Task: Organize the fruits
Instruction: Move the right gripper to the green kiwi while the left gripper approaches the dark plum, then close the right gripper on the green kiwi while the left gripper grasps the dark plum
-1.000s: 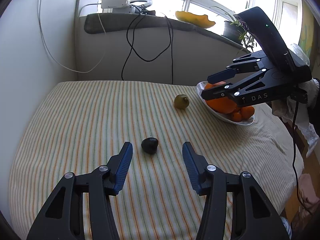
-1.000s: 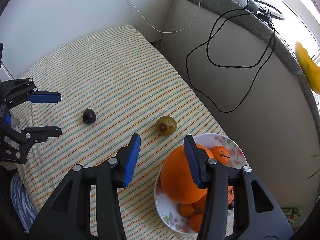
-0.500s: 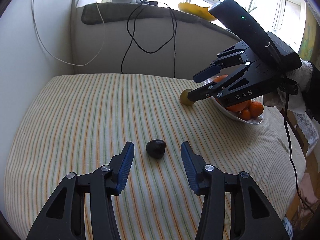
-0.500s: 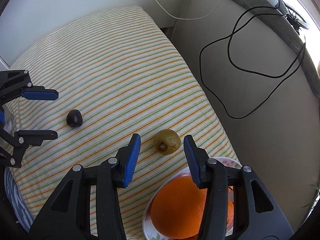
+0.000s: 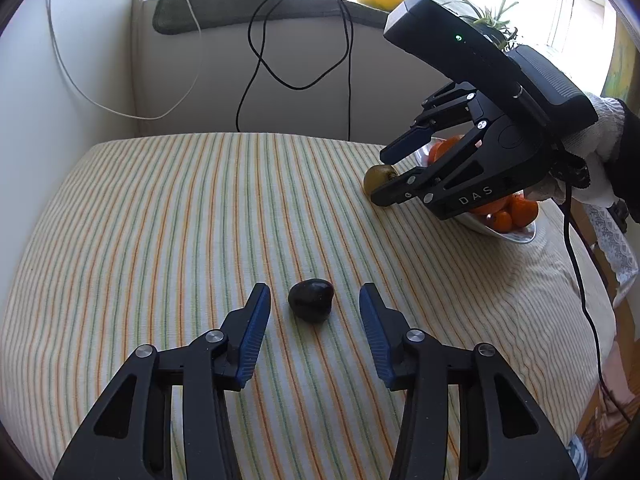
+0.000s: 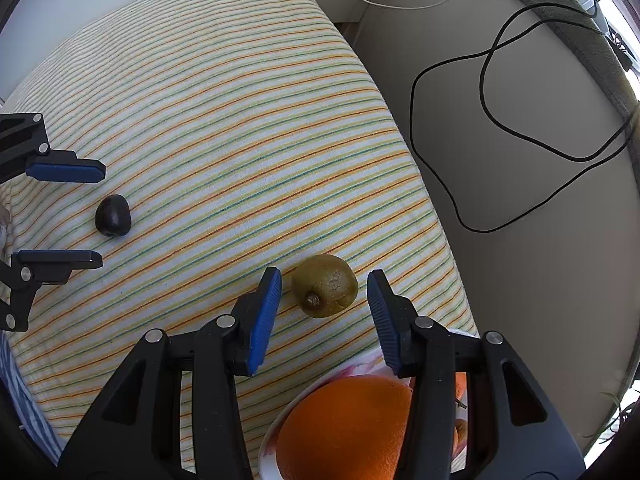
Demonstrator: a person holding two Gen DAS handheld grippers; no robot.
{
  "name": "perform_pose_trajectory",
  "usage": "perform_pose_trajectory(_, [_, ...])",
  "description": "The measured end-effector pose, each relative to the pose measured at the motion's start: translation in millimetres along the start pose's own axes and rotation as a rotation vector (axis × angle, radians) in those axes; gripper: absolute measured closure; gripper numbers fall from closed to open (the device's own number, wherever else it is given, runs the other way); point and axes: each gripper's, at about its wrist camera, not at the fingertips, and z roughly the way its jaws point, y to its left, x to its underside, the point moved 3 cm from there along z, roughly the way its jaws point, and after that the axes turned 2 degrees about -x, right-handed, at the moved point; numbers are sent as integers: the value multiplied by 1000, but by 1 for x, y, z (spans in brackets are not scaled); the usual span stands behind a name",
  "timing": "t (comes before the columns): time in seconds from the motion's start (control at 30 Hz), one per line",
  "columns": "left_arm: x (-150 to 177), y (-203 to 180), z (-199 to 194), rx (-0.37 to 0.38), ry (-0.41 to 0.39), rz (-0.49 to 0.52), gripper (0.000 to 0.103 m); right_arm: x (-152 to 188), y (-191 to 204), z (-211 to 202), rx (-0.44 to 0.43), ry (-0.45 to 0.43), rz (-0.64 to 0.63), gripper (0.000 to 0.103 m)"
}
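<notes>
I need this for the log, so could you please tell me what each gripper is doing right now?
Left gripper: open, empty, fingers either side of the small dark, nearly black fruit.
Right gripper: open, empty, fingers flanking the round olive-green fruit.

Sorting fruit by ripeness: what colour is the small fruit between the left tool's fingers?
Very dark, almost black, and glossy fruit; the left wrist view shows it best.

The right hand-held gripper point(image 5: 382, 176) hides most of the kiwi point(image 5: 375, 176) and bowl point(image 5: 516, 236).
</notes>
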Motion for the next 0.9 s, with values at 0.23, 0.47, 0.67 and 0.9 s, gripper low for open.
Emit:
perform_pose_trajectory(0.23, [-1,0,8,-1,22,3,63,0,-3,6,14,7,-3,68])
perform_pose_trajectory(0.47, [-1,-2,20,-12,53,26,76,1,-3,7,22,-5,3,70])
perform_pose_trajectory(0.67, [0,-1,20,-12,49,21,79,9,-5,2,25,-22,21,71])
perform_pose_trajectory(0.9, [3,-1,15,-17,32,25,80,7,-3,-15,38,-52,37,71])
